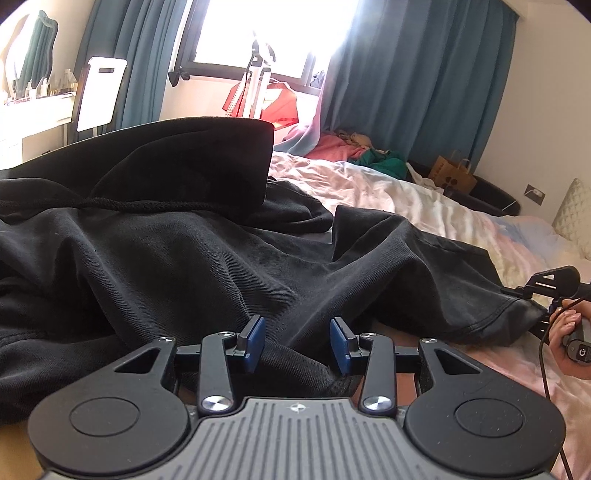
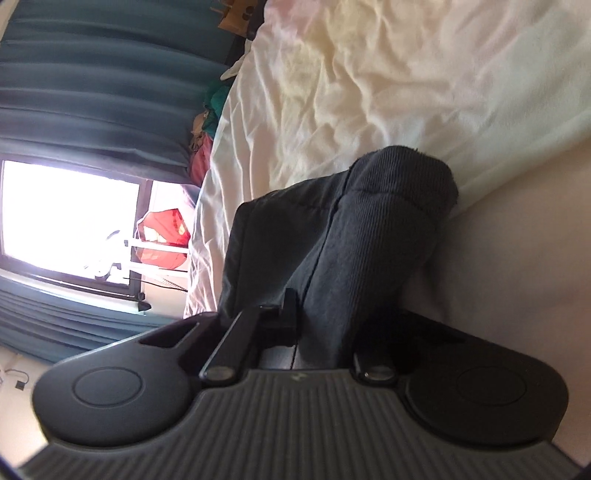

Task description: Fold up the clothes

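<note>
A black hoodie (image 1: pixel 184 251) lies crumpled on the bed (image 1: pixel 406 199), covering most of the near side of the sheet (image 2: pixel 369 92). Its hood (image 1: pixel 192 162) stands up at the far end, toward the window (image 1: pixel 273 33), with a drawstring (image 1: pixel 110 203) trailing across the fabric just below it.

The left gripper (image 1: pixel 297 341) sits low at the near edge of the hoodie. Its blue-padded fingers (image 1: pixel 255 343) are apart, a fold of black cloth rising in the gap between them without being pinched.

The right gripper (image 2: pixel 317 314) is turned on its side, so the window appears at the left of its view. Its fingers are clamped on the hoodie's ribbed cuff (image 2: pixel 391 229), which runs up out of the gripper and bulges over the sheet; one finger is hidden behind the cloth, so the grip is judged from how tightly the fabric bunches there. In the left wrist view this gripper shows at the hoodie's right edge, beside the hem (image 1: pixel 498 325), held by the person's hand (image 1: pixel 569 332) with a cable hanging below it.

Beyond the hoodie, toward the window, blue curtains (image 1: pixel 406 74) hang on both sides, a red garment (image 1: pixel 280 107) hangs on a white rack, and a heap of pink and green clothes (image 1: pixel 354 151) lies at the far bed edge. A brown paper bag (image 1: pixel 454 177) stands right of that heap.
</note>
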A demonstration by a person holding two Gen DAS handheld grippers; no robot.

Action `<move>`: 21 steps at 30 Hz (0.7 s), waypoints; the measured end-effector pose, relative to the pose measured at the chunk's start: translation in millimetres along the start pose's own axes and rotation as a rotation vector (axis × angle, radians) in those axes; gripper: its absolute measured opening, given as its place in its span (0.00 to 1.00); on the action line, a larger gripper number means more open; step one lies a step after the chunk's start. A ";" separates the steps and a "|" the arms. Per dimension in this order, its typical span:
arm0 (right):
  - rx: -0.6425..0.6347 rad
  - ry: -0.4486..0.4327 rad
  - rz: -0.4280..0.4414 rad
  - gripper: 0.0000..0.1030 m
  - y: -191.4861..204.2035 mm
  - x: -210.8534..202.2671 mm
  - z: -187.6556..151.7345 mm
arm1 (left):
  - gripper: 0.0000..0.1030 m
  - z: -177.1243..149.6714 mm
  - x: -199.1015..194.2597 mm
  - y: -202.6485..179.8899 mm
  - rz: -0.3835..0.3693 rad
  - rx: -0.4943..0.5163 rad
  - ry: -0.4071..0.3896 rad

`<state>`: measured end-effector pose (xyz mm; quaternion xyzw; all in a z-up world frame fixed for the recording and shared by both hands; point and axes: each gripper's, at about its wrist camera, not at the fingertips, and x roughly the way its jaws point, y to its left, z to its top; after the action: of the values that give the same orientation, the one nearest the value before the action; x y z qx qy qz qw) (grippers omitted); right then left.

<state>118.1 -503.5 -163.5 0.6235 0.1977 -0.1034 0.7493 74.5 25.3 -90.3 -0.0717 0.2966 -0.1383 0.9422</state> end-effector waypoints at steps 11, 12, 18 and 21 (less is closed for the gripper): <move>-0.061 -0.182 0.005 0.07 -0.5 -30.6 39.5 | 0.68 8.9 -32.0 44.8 -0.072 -0.321 0.088; -0.059 -0.167 -0.024 0.07 -6.3 -28.2 43.3 | 0.70 9.5 -38.8 53.9 -0.075 -0.382 0.104; -0.058 -0.166 -0.054 0.07 -17.9 -24.8 43.8 | 0.85 0.5 -68.7 112.0 0.001 -0.746 0.202; -0.086 -0.176 -0.059 0.07 -12.8 -23.8 42.8 | 0.86 -23.8 -70.8 145.7 0.014 -1.010 0.216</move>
<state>98.7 -549.9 -158.7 0.5732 0.1534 -0.1712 0.7865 36.9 184.1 -103.1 -0.5010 0.4223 0.0218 0.7551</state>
